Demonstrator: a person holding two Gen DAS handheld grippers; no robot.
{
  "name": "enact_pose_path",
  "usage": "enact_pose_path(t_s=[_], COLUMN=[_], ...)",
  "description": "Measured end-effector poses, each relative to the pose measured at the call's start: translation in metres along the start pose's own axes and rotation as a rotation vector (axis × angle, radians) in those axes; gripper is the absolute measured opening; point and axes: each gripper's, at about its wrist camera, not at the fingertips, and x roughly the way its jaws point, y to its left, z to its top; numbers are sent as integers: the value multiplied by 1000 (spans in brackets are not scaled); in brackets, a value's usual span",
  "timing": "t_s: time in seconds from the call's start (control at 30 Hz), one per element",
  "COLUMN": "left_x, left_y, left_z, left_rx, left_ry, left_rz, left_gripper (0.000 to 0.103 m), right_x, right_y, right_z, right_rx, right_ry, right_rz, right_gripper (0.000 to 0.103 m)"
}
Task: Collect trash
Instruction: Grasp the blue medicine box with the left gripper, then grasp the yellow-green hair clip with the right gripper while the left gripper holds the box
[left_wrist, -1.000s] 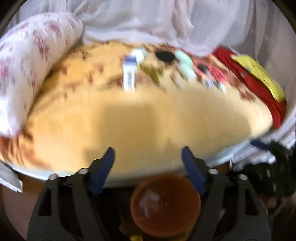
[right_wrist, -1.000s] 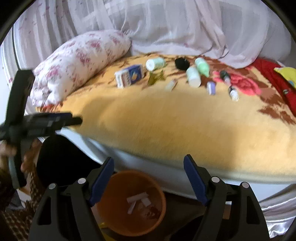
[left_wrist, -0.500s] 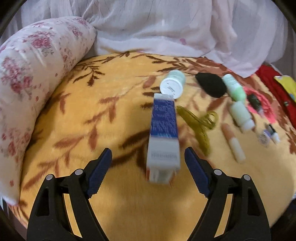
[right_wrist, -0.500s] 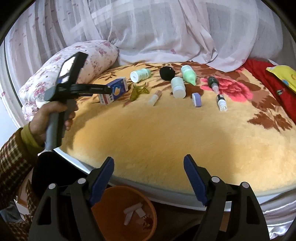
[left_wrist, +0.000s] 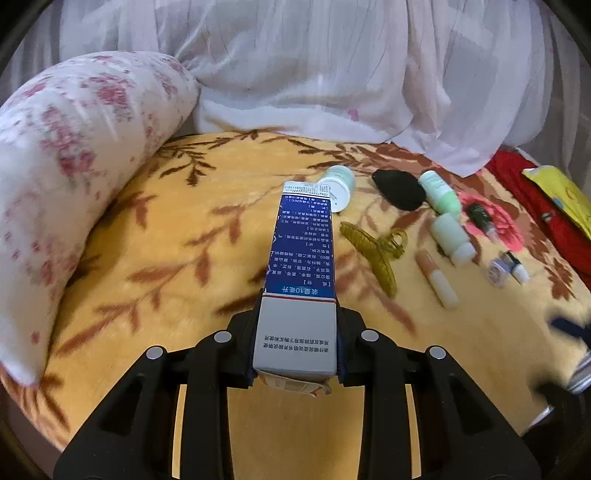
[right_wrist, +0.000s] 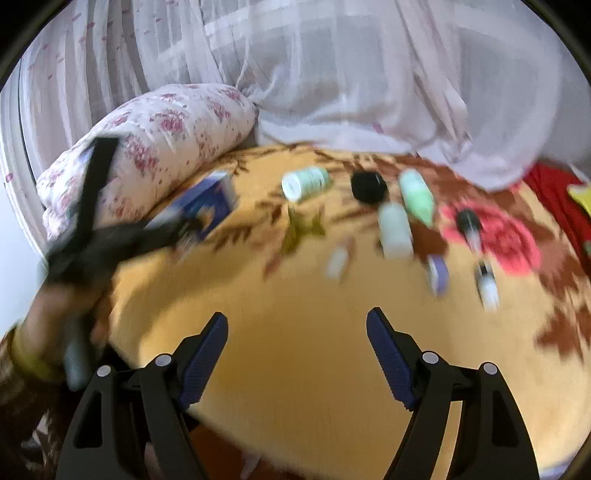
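Left wrist, gripper (left_wrist: 295, 334) clamping blue carton (left_wrist: 301, 280)

A rolled white pillow with pink flowers (left_wrist: 62, 192) fills the left of the frame; sheer white curtain (left_wrist: 332, 62) hangs across the top; red cloth (left_wrist: 546, 206) lies at right.

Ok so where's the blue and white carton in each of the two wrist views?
Left wrist: the blue and white carton runs up the lower centre, clamped by the left tool.
Right wrist: the carton is blurred at upper left, beside the pillow.
Shared landmark: the floral pillow, left of the carton in both.
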Motion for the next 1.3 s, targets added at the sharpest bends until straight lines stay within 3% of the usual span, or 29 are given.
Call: enact_pose_path(t_s=[0.13,0.27,0.5,0.67,0.83,1.03,1.3], left_x=[-22,-30,-34,-35,-36,-50,-84], left_y=[8,17,28,31,29,19,7], left_z=[-17,-28,-38,-42,-44,-50,-74], left_rx=[-13,-39,-52,-59,-59,-47,-12], left_ry=[-15,-9,-7,-3,0,1,20], left_rz=[-11,-24,-25,-36,-53,-89,-140], left_gripper=[29,29,29,29,29,29,29], right_x=[47,107,181,198,189,149,23], right_y=[12,14,9,9,11,18,33], right_z=[38,68,86,86,85,81,36], right_rx=[-42,-46,-16,-22,-30,-37,-78], right_ry=[13,101,264,335,304,232,113], right_rz=[-36,-79,-164,-205,-203,-160,-38], right_gripper=[76,76,74,47,44,44,44])
